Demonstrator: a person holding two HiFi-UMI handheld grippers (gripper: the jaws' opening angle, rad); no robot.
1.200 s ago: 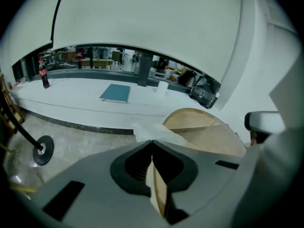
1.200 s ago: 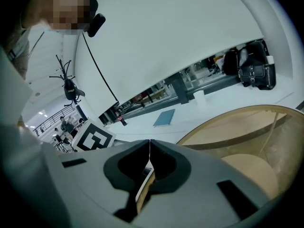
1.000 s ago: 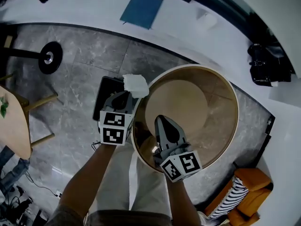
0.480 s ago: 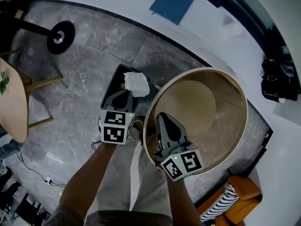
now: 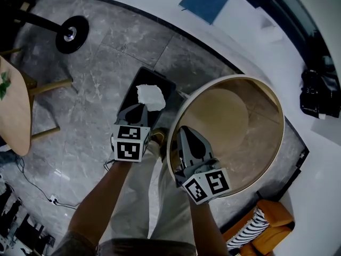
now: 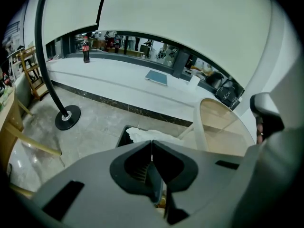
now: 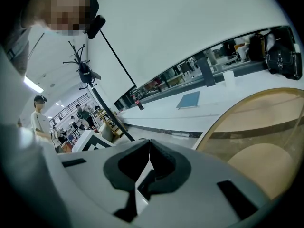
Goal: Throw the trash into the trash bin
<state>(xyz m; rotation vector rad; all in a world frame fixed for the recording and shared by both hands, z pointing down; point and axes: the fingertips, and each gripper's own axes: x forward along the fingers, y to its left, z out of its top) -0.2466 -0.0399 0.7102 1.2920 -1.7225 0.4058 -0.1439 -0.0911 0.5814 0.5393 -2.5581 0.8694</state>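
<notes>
In the head view my left gripper (image 5: 143, 108) is shut on a crumpled white piece of trash (image 5: 149, 96), which hangs over the open black trash bin (image 5: 161, 80) on the grey floor. The left gripper view shows the white trash (image 6: 154, 135) sticking out past the closed jaw tips of the left gripper (image 6: 152, 142), with the bin's dark edge (image 6: 124, 137) just below. My right gripper (image 5: 183, 130) is shut with nothing in it and hovers over the near edge of the round wooden table (image 5: 277, 106). In the right gripper view the right gripper (image 7: 149, 143) has its tips together.
The round table (image 6: 204, 122) stands right beside the bin. A blue book (image 5: 205, 0) lies on the white ledge behind. A black stand base (image 5: 73, 26) and a wooden chair (image 5: 11, 111) are at left. A black bag (image 5: 319, 92) and an orange cushion (image 5: 262, 224) are at right.
My left gripper has carried the white trash away from the table's rim and lower, so it now hangs over the black bin. The right gripper stays shut near the table's edge.
</notes>
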